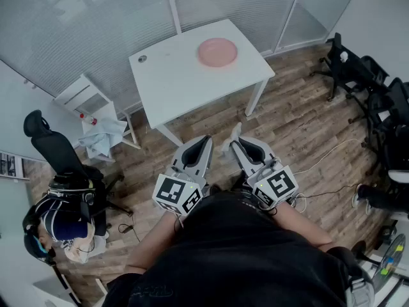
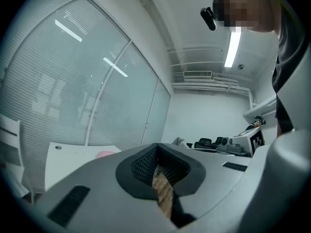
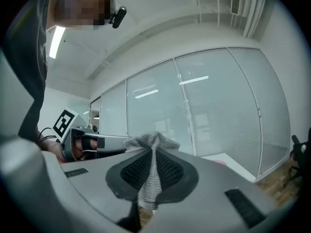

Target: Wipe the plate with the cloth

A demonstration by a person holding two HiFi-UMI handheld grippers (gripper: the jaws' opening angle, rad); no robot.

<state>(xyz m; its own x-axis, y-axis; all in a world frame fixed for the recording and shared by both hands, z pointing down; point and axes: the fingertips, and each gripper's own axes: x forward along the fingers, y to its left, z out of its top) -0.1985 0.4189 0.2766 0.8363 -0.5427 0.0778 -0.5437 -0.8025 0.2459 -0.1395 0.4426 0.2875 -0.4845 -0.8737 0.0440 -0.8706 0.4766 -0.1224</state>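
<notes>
A pink plate (image 1: pixel 217 52) lies on the far side of a white table (image 1: pixel 172 75), well ahead of both grippers. My right gripper (image 1: pixel 236 144) is shut on a grey woven cloth (image 3: pixel 152 147), whose end bunches out past the fingertips (image 1: pixel 234 134). My left gripper (image 1: pixel 205 139) is held beside it, shut and empty; only wooden floor shows through its slit (image 2: pixel 163 181). Both are held level above the floor, short of the table. The left gripper view catches a sliver of the plate (image 2: pixel 104 154). The left gripper (image 3: pixel 82 142) also shows in the right gripper view.
Glass partition walls stand behind the table. A black office chair (image 1: pixel 57 152) and a small white chair with a blue cloth (image 1: pixel 99 136) are at the left. More black chairs (image 1: pixel 367 78) and floor cables (image 1: pixel 332 155) are at the right. A person with a headset (image 1: pixel 54 229) sits lower left.
</notes>
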